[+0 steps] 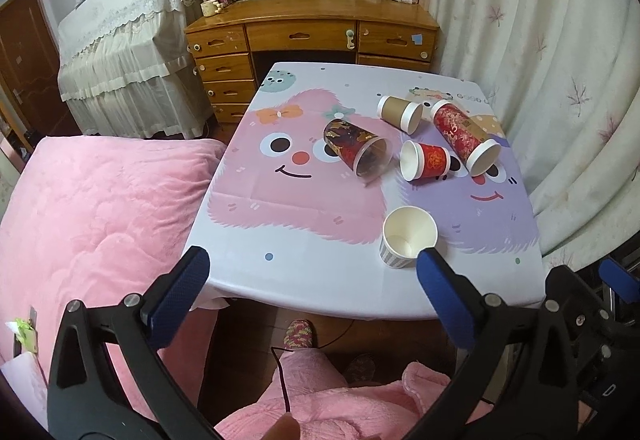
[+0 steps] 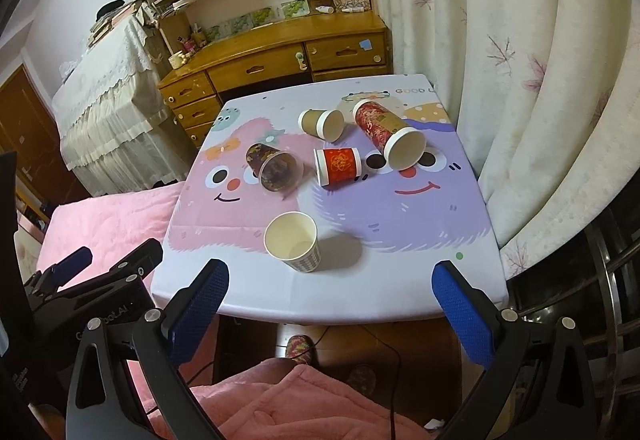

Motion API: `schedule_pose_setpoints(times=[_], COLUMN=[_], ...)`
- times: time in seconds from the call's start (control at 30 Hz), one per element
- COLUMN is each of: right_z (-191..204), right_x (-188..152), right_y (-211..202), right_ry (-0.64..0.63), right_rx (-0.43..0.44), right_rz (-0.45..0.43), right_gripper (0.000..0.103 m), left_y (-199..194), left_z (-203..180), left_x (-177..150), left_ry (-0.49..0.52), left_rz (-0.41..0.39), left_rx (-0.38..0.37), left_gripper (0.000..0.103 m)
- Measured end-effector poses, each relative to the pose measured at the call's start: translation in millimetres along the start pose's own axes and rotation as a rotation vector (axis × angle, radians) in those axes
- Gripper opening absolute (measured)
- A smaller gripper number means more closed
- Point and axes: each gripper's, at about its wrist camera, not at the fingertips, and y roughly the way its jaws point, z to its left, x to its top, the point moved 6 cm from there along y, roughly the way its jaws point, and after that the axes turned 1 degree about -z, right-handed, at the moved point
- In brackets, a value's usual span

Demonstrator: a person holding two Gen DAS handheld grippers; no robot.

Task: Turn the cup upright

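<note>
**Five paper cups on the cartoon table: one upright, four on their sides**

The small table with the pink and purple cartoon-monster cloth [image 1: 280, 208] [image 2: 420, 240] carries five cups. Taking the table top as a clock face seen from its near edge, the grey-patterned white paper cup [image 1: 408, 238] [image 2: 294, 242] stands upright at about 6 o'clock, mouth up, apart from the rest.

The other four lie tipped over:
- the dark red and gold clear-rimmed cup [image 1: 356, 150] [image 2: 274, 168] near the centre, toward 10 o'clock, mouth facing the near edge;
- the short red paper cup with a gold emblem [image 1: 428, 160] [image 2: 338, 165] just right of it, around 1 o'clock, close to but apart from its neighbours;
- the plain brown paper cup with a white rim [image 1: 400, 112] [image 2: 322, 123] at 12 o'clock;
- the tall red floral paper cup [image 1: 464, 134] [image 2: 390, 136] at 2 o'clock, its white mouth toward the near edge.

The left gripper [image 1: 312, 272] hangs off the near edge with its blue-padded fingers [image 1: 180, 292] spread wide and holding nothing. The right gripper [image 2: 330, 284] is likewise held short of the table, its blue fingers [image 2: 464, 308] wide apart and bare. A pink quilted bed [image 1: 88, 216] lies at 9 o'clock, a wooden desk with drawers [image 1: 312, 32] at 12 o'clock and a cream leaf-print curtain [image 1: 552, 60] at 3 o'clock.
</note>
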Motion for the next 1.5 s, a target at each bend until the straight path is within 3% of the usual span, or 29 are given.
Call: schedule_pose_setpoints(times=[0.73,1.5], right_z=[-9.3,-13.5], right_x=[2.0,-2.1], right_y=[12.0,11.6], right_ry=[0.036,0.043], right_rx=[-0.008,-0.012], right_rz=[0.013,0.019], right_gripper=[0.103,0.103], left_y=[7.2,6.2], left_z=[-9.1,-11.6], left_x=[10.4,9.9], left_ry=[0.019,0.016], left_rz=[-0.013,-0.013], left_rx=[-0.050,-0.047], left_gripper=[0.103,0.103])
